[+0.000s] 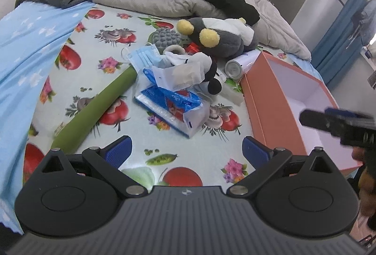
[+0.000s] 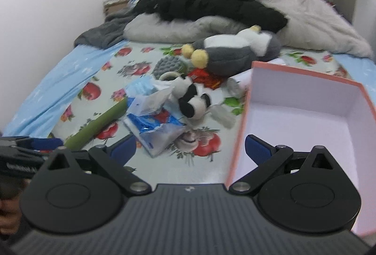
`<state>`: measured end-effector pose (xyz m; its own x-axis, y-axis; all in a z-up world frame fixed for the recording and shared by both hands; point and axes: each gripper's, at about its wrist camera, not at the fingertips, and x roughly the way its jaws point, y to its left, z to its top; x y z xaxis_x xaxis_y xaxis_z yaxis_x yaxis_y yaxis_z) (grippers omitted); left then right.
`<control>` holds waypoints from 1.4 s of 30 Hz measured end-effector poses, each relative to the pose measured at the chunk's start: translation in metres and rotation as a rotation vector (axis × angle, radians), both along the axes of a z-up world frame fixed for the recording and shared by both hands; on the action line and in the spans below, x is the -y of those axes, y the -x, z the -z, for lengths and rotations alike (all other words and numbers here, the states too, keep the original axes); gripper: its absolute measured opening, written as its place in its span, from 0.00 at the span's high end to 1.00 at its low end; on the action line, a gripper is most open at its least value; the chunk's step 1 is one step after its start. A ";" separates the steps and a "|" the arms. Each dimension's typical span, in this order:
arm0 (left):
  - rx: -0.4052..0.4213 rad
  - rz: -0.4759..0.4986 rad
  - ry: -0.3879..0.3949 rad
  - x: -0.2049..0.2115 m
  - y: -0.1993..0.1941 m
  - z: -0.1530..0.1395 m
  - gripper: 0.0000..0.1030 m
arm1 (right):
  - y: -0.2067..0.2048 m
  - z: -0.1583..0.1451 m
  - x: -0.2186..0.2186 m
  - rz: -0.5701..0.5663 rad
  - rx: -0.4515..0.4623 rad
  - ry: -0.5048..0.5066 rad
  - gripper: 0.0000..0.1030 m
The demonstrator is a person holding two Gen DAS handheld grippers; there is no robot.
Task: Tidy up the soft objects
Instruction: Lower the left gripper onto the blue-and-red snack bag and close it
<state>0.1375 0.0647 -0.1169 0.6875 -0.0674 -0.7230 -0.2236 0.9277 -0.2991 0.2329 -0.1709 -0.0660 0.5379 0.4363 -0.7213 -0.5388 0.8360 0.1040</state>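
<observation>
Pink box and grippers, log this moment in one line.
left gripper open, empty | right gripper open, empty | pink box empty | plush toys unsorted

plush toys (image 1: pixel 218 36) behind tissue pack (image 1: pixel 171 105) | box (image 1: pixel 258 99) right | roll (image 1: pixel 94 111) left

A green roll (image 1: pixel 94 111) lies beside a white can (image 1: pixel 239 64) on the fruit-print sheet (image 1: pixel 131 19)

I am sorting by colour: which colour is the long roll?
Green; the long roll shows best in the left wrist view.
</observation>
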 end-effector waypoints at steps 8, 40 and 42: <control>0.030 0.025 0.023 0.000 -0.029 0.022 0.03 | -0.066 0.022 -0.042 -0.256 -0.078 0.226 0.12; -0.064 -0.119 0.130 0.010 -0.127 0.091 0.30 | -0.179 0.113 -0.127 -0.706 -0.247 0.733 0.36; -0.068 -0.132 0.150 0.007 -0.129 0.096 0.35 | -0.179 0.119 -0.133 -0.728 -0.237 0.748 0.37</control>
